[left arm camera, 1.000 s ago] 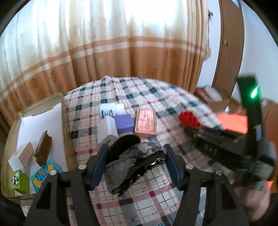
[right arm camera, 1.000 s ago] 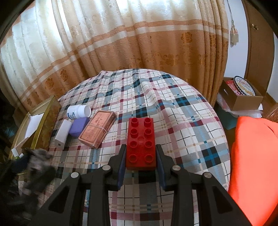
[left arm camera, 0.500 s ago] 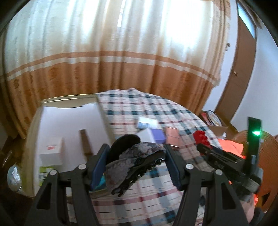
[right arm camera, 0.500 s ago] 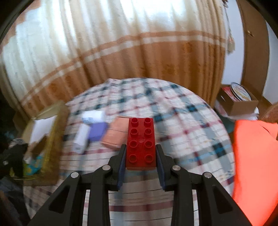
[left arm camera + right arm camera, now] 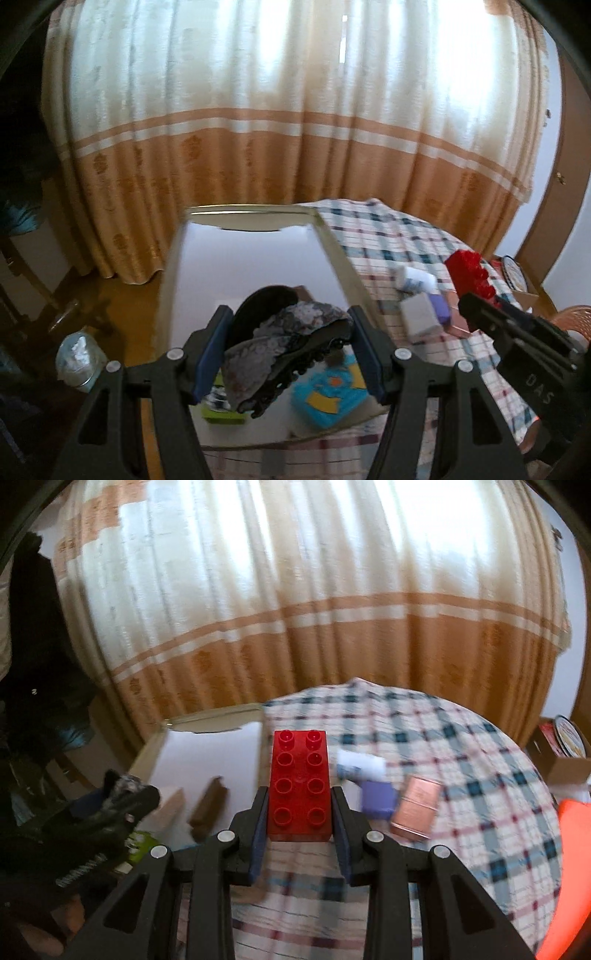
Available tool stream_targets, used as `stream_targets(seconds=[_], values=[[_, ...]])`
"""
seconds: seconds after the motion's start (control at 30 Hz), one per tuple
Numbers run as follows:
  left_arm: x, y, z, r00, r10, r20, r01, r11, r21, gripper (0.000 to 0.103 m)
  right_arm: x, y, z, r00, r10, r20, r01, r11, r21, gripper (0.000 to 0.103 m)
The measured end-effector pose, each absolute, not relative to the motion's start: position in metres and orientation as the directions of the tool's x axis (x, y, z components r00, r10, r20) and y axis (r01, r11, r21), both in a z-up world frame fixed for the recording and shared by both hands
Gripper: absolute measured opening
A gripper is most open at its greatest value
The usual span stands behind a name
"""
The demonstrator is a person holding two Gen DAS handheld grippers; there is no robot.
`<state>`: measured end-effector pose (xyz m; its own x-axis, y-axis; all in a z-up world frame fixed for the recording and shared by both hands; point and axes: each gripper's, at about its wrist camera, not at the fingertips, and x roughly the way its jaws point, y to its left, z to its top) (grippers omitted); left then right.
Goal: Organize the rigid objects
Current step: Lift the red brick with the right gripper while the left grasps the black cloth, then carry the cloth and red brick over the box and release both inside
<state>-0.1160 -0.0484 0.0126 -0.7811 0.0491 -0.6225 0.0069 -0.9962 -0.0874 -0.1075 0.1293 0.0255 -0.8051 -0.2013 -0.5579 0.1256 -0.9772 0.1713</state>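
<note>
While the left gripper (image 5: 288, 347) clamps a small grey patterned shoe with a black studded sole (image 5: 280, 350) between its blue pads, it hangs over the white-lined cardboard box with a gold rim (image 5: 236, 258), where a turquoise toy (image 5: 328, 395) lies at five o'clock from the shoe and a green carton (image 5: 221, 408) at seven. Over the plaid tablecloth (image 5: 461, 775), the right gripper (image 5: 299, 823) is closed on a red eight-stud plastic building brick (image 5: 299, 782), studs up. At three o'clock from the brick lie a white bottle (image 5: 360, 766), a purple block (image 5: 376, 797) and a copper-pink flat case (image 5: 415, 806).
</note>
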Motion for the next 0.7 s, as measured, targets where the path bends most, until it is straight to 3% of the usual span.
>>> stream_targets(seconds=[0.3,0.7], values=[[-0.128,-0.067,0.002,-0.756,0.006,-0.655,0.06,-0.995,-0.078,0.063,-0.135,0.084,0.032,-0.804,-0.228,-0.549,0.182,-0.974,0.137,0.034],[-0.151,-0.08,-0.013,-0.721,-0.034,-0.693,0.1,-0.993,-0.056,0.063,-0.179,0.055,0.019,-0.756,-0.232,-0.612,0.2,-0.972,0.121,0.034]])
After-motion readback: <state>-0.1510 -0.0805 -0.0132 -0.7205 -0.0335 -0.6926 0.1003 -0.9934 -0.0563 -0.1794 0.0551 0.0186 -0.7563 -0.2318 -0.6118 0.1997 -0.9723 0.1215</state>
